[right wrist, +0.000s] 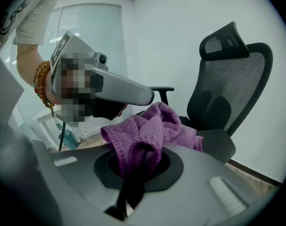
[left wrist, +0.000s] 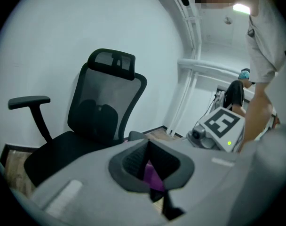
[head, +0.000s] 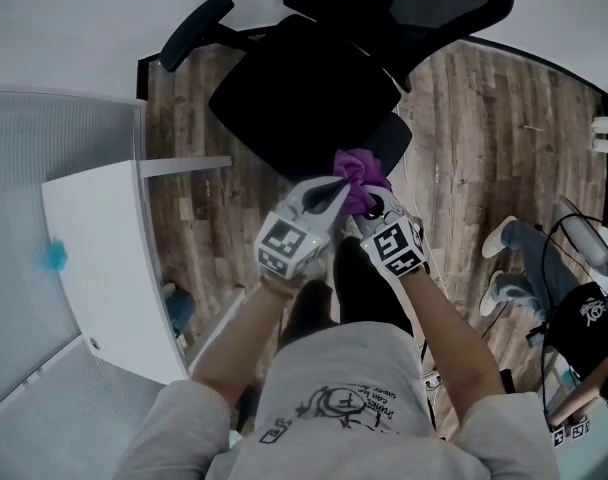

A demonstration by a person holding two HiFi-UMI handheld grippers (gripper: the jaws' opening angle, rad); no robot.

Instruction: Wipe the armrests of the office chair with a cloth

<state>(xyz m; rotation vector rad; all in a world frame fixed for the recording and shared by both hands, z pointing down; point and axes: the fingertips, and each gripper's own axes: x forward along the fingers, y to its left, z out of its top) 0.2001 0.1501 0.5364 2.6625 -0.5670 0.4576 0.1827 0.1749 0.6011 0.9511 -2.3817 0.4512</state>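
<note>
A black office chair (head: 314,98) stands in front of me on the wood floor; its left armrest (head: 196,30) sticks out at the far left and its right armrest (head: 382,140) lies just under a bunched purple cloth (head: 360,176). My right gripper (head: 370,204) is shut on that cloth (right wrist: 147,126), which spills up out of its jaws. Alongside it, my left gripper (head: 334,190) is shut too, its tip touching the cloth. A sliver of purple (left wrist: 151,172) shows between its jaws. The left gripper view faces the mesh backrest (left wrist: 103,102) and the raised armrest (left wrist: 29,101).
A white desk (head: 104,268) and a frosted glass partition (head: 44,138) fill the left side. Another person's shoes (head: 504,238), cables and a dark bag (head: 584,318) sit at the right. The wall (head: 84,18) lies behind the chair.
</note>
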